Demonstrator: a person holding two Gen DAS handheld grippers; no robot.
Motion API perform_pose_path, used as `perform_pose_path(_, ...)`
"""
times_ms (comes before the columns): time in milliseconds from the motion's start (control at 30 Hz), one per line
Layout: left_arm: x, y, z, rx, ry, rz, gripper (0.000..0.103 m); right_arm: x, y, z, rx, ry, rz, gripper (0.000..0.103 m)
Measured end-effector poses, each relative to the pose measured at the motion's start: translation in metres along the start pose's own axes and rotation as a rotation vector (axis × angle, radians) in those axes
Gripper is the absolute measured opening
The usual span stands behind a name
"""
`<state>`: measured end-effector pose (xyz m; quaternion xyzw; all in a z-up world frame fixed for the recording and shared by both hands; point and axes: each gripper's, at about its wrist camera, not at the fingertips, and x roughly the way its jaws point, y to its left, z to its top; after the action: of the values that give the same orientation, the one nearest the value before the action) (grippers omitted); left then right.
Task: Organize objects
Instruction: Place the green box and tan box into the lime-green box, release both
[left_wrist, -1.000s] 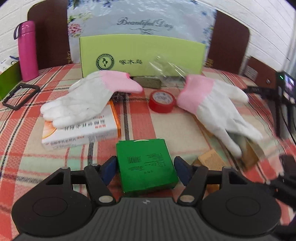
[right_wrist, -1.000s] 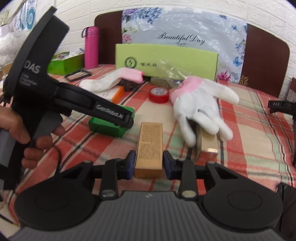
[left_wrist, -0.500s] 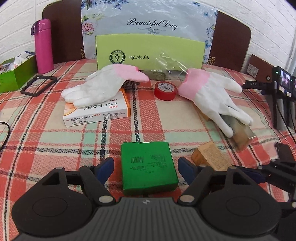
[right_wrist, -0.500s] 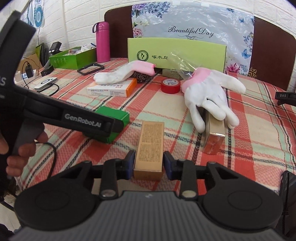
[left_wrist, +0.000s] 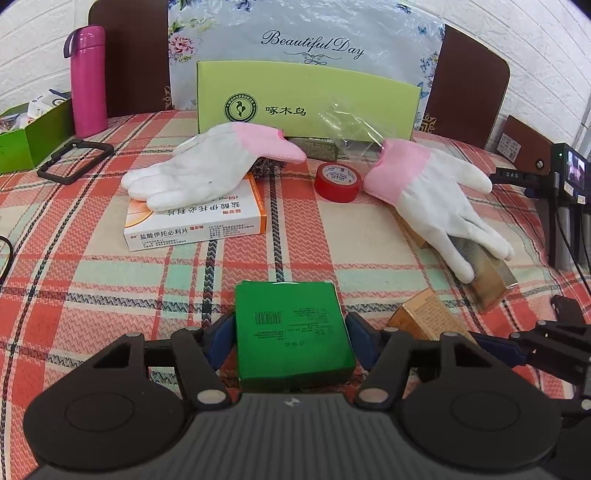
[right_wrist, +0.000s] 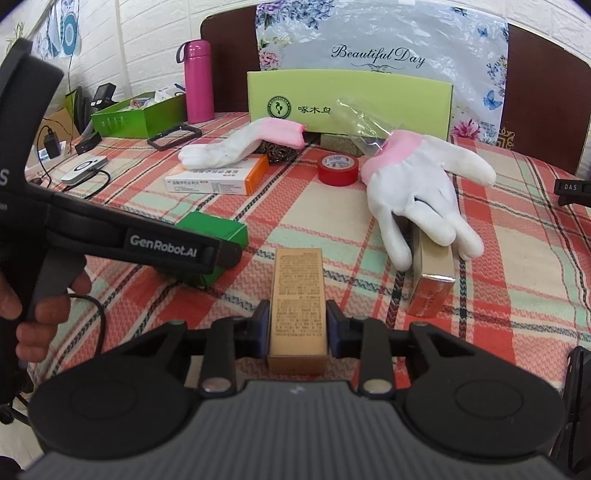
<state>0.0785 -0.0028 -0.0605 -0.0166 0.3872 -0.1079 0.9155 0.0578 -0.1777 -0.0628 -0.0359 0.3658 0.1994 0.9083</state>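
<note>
My left gripper (left_wrist: 291, 338) is shut on a flat green box (left_wrist: 291, 332), its blue pads touching both sides, near the table's front edge. My right gripper (right_wrist: 298, 326) is shut on a long tan box (right_wrist: 298, 302). The green box also shows in the right wrist view (right_wrist: 212, 230), and the tan box in the left wrist view (left_wrist: 424, 317). Two white gloves with pink cuffs lie on the plaid tablecloth: one (left_wrist: 207, 166) on an orange-and-white medicine box (left_wrist: 195, 223), the other (left_wrist: 439, 195) over a gold box (left_wrist: 484, 280). A red tape roll (left_wrist: 338, 181) sits between them.
A light green carton (left_wrist: 306, 99) stands at the back with a clear plastic bag (left_wrist: 351, 125) against it. A pink bottle (left_wrist: 86, 81), a green tray (left_wrist: 33, 129) and a black frame (left_wrist: 74, 160) are at the left. A camera stand (left_wrist: 565, 192) is at the right edge.
Both grippers have drawn back toward the table's front edge with their boxes. The left gripper's pads have closed from a wider gap onto the green box.
</note>
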Motion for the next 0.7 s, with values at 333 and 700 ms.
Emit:
perform_pose_path(333, -0.038, -0.011, 0.065, 0.05, -0.156, -0.096, 0.066, -0.022, -0.037, 0.067, -0.031, -0.095, 0.047, 0.03)
perform_pose_path(700, -0.024, -0.007, 0.193, -0.003, -0.248, -0.114, 0.066, -0.003, -0.09, 0.193, -0.066, -0.22, -0.064, 0.03)
